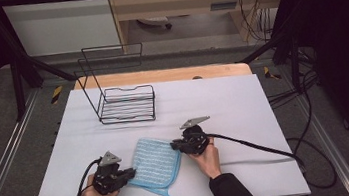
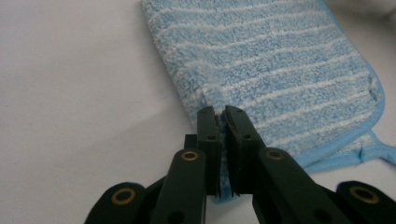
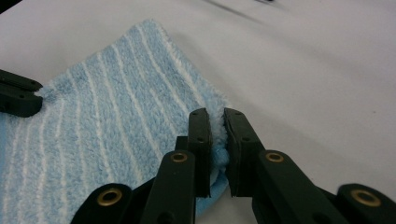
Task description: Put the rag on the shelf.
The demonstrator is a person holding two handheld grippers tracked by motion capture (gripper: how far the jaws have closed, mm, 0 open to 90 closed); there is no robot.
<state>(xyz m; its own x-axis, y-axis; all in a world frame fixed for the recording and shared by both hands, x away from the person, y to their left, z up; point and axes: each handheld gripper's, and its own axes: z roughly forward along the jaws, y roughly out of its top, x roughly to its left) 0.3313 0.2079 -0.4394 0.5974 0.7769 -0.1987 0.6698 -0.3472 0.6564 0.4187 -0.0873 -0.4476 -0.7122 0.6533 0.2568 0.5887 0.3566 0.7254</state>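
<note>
Now the cloth (image 1: pixel 154 163) lies flat on the surface (image 1: pixel 223 102), near edge, between both grippers; left fingers (image 2: pixel 208 128) and right fingers (image 3: pixel 200 128) are clamped on opposite edges (loop end nearest).

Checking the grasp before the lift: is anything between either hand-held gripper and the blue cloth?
Nothing visible. The left hand-held gripper is shut on one edge of the blue cloth, and the right hand-held gripper is shut on the opposite edge. The wire rack stands apart, farther back on the table.
</note>
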